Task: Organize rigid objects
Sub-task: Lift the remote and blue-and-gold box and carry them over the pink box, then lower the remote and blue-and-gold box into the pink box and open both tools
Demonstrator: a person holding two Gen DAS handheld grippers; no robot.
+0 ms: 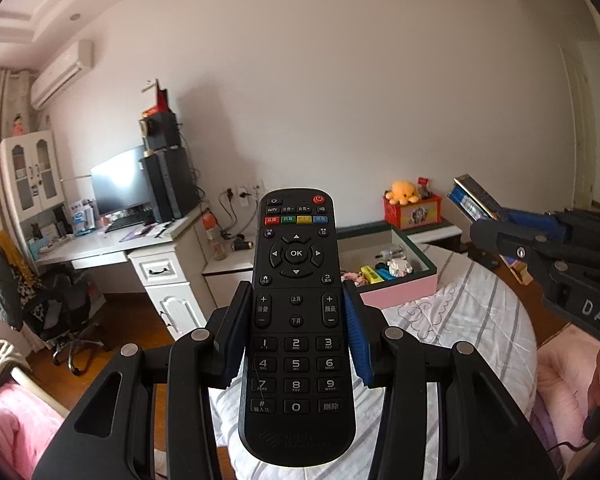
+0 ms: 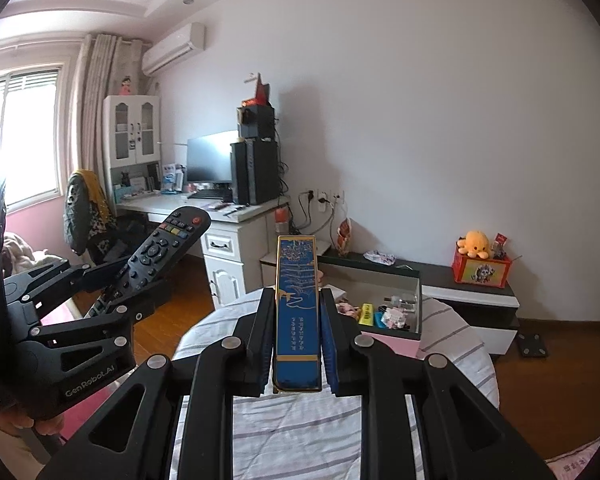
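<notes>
The remote control (image 1: 296, 320) pointed forward along the left gripper (image 1: 296, 332), which clamped its sides. The right gripper (image 2: 298, 332) was closed on a blue box (image 2: 297, 308), lengthwise too.

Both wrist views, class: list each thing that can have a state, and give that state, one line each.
Left tongs: shut on remote control.
Right tongs: shut on blue box.
Remote control: held in the air, buttons facing the camera.
Blue box: held in the air, lid closed.
Storage box: open, small items inside.
Monitor: screen dark.

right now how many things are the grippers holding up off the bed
2: the black remote clamped in the left gripper, and the blue box clamped in the right gripper.
</notes>
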